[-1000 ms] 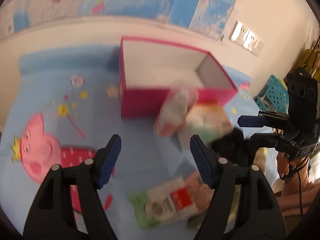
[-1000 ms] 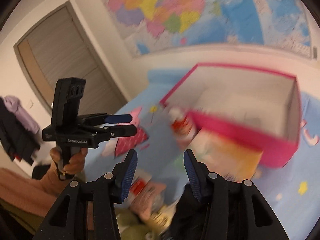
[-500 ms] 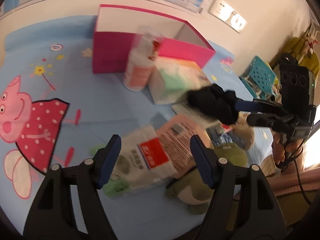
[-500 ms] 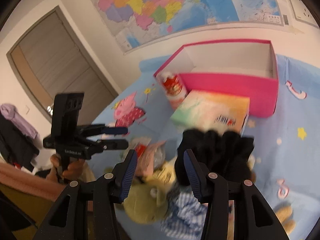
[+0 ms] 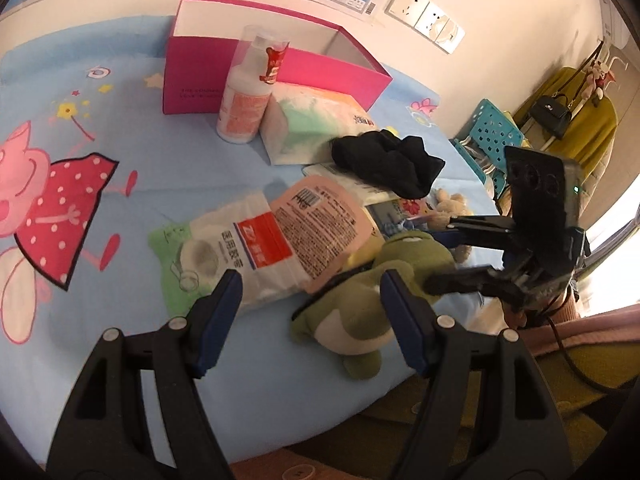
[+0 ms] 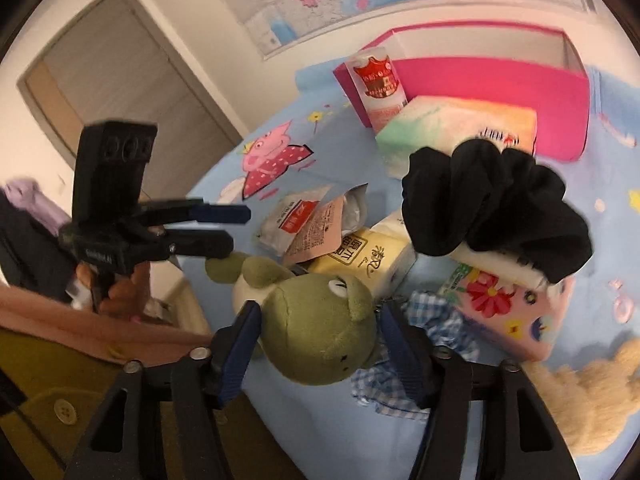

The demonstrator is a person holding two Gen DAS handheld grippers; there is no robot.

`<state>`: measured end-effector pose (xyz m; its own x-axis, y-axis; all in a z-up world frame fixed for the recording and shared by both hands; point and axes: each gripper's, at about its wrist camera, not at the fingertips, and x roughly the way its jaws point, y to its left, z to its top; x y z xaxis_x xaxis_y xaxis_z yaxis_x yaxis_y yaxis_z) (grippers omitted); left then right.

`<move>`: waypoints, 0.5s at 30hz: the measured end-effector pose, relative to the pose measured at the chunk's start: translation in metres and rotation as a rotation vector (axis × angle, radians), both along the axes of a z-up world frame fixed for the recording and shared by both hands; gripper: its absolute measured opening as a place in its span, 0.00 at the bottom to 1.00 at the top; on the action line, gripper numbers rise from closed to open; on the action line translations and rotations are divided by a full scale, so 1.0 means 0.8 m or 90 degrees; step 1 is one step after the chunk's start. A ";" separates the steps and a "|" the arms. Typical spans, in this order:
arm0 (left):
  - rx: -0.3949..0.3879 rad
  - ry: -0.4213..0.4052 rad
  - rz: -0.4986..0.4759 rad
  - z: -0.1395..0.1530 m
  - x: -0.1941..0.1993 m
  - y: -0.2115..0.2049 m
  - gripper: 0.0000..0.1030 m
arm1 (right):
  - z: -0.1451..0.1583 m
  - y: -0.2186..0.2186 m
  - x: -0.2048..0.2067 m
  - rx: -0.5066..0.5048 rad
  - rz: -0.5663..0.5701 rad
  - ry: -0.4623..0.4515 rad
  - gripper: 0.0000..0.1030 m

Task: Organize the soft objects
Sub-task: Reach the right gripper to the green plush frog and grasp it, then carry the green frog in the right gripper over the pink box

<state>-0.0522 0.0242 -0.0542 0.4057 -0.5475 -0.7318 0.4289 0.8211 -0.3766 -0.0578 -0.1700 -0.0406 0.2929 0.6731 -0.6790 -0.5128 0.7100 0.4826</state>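
Observation:
A green frog plush (image 6: pixel 316 336) lies at the near edge of the blue cartoon sheet (image 5: pixel 132 168). Its head sits between the fingers of my right gripper (image 6: pixel 320 316), whose jaws are opening; the pads do not press on it. My left gripper (image 5: pixel 308 284) hangs open just above a white packet with a red label (image 5: pixel 240 248) and the frog (image 5: pixel 372 292), holding nothing. A black cloth (image 6: pixel 496 204) is draped over a flowered pink pack (image 6: pixel 504 304). A beige teddy (image 6: pixel 592 392) and a blue-checked cloth (image 6: pixel 432 320) lie beside them. The open pink box (image 5: pixel 272 76) stands at the back.
A white bottle (image 5: pixel 248 96) and a pastel tissue pack (image 5: pixel 312 120) stand in front of the box. A pink pouch (image 5: pixel 316 228) and a yellow tissue pack (image 6: pixel 368 256) are in the pile. A blue crate (image 5: pixel 496 128) stands beyond the sheet's right edge.
Both grippers have dropped toward the pile at the near edge. The right one now straddles the frog's head with wider jaws. The left one has come over the white packet.

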 end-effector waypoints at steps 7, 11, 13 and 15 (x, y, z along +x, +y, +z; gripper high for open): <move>0.005 -0.008 -0.027 0.010 -0.017 -0.002 0.70 | 0.014 -0.017 -0.005 0.050 -0.012 0.002 0.47; -0.010 -0.021 -0.042 0.024 -0.023 -0.001 0.70 | 0.040 -0.028 -0.003 0.066 -0.037 -0.027 0.45; -0.030 -0.030 -0.053 0.033 -0.026 0.001 0.70 | 0.052 -0.033 0.000 0.080 -0.048 -0.040 0.44; -0.044 -0.044 -0.063 0.043 -0.029 0.000 0.70 | 0.066 -0.036 0.006 0.090 -0.063 -0.056 0.44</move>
<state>-0.0755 0.0239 -0.0202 0.3955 -0.6358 -0.6628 0.5334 0.7465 -0.3978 -0.0531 -0.1987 0.0121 0.4164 0.7250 -0.5487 -0.4891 0.6873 0.5370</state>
